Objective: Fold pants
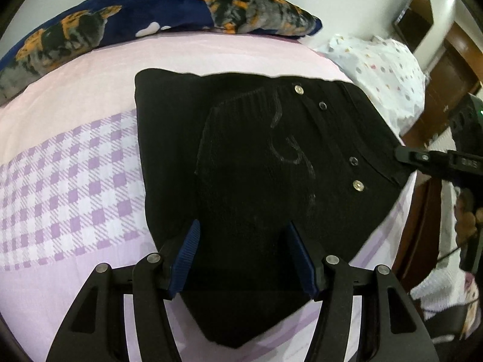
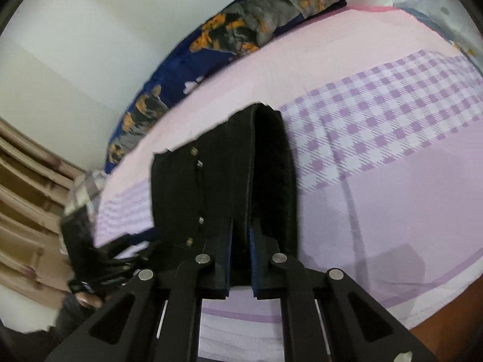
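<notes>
**Right gripper pinches the pants' edge while the left hangs spread above them**

Both hand-held tools point steeply down at the bed [image 1: 75,96]. In the left wrist view the left gripper [image 1: 243,259] hangs over the near part of the black pants [image 1: 241,157], its blue pads [image 1: 188,256] spread well apart. Dark cloth shows between and below them, but neither pad presses on it. Whether the fingertips touch the fabric underneath cannot be told.

The right gripper [image 2: 240,256] has its jaws pressed nearly together on a raised fold of the pants [image 2: 223,187], a thin edge of cloth caught between the blue pads [image 2: 253,259]. In the left wrist view the same tool enters at 3 o'clock, its black finger [image 1: 422,158] reaching the pants' edge by the row of metal snaps [image 1: 358,185]. Part of a hand [image 2: 89,300] shows at 8 o'clock in the right wrist view, behind the other tool.

The pants lie folded on the pink and lilac checked sheet, roughly mid-bed. A navy blanket [image 1: 157,15] with orange and grey print runs along the far side at 12 o'clock, and a white dotted pillow [image 1: 383,69] sits at 2 o'clock.
</notes>
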Demonstrator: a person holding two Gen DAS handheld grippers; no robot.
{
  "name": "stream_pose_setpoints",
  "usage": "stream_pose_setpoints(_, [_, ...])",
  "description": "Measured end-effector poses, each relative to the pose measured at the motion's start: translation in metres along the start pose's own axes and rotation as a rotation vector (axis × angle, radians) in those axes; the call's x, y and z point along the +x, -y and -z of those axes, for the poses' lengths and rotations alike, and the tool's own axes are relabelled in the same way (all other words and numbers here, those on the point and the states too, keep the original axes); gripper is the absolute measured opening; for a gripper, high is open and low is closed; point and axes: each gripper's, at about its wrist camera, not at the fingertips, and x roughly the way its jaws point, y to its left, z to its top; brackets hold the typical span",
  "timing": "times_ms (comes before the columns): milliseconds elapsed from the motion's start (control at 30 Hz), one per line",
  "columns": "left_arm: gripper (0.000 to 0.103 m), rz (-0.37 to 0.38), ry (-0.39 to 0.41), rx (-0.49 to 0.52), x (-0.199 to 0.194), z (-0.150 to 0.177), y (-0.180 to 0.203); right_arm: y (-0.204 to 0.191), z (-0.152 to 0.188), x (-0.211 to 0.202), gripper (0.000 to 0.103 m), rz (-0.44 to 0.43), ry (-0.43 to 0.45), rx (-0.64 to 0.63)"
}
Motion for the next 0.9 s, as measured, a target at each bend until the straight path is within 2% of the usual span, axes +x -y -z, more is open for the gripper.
stream_pose_setpoints(233, [0.06,-0.023,0.009,0.021,0.0,0.004,0.003,0.015,0.005,0.01,0.009,-0.005,-0.011,0.059])
stream_pose_setpoints(367, [0.06,-0.031,0.032,0.014,-0.001,0.007,0.004,0.013,0.004,0.005,0.025,0.015,0.008,0.07])
stream_pose_setpoints(400, [0.06,-0.022,0.035,-0.001,-0.002,0.007,0.002,0.015,0.003,0.003,0.031,0.02,0.015,0.083])
stream_pose_setpoints(533, [0.06,0.079,0.062,-0.128,-0.017,0.001,-0.015,0.008,0.002,-0.016,0.031,0.034,0.089,0.074])
stream_pose_setpoints(567, [0.06,0.094,0.087,-0.149,-0.022,-0.003,-0.02,0.005,0.001,-0.021,0.031,0.038,0.111,0.064])
stream_pose_setpoints(667, [0.06,0.065,0.155,-0.164,-0.033,-0.018,-0.03,-0.005,-0.009,-0.031,0.031,0.008,0.165,0.028])
stream_pose_setpoints(800, [0.06,0.1,0.194,-0.2,-0.035,-0.044,-0.044,-0.015,-0.022,-0.015,0.031,-0.032,0.138,0.019])
stream_pose_setpoints(900, [0.06,0.11,0.194,-0.188,-0.027,-0.067,-0.048,-0.022,-0.027,0.002,0.031,-0.023,0.103,0.003])
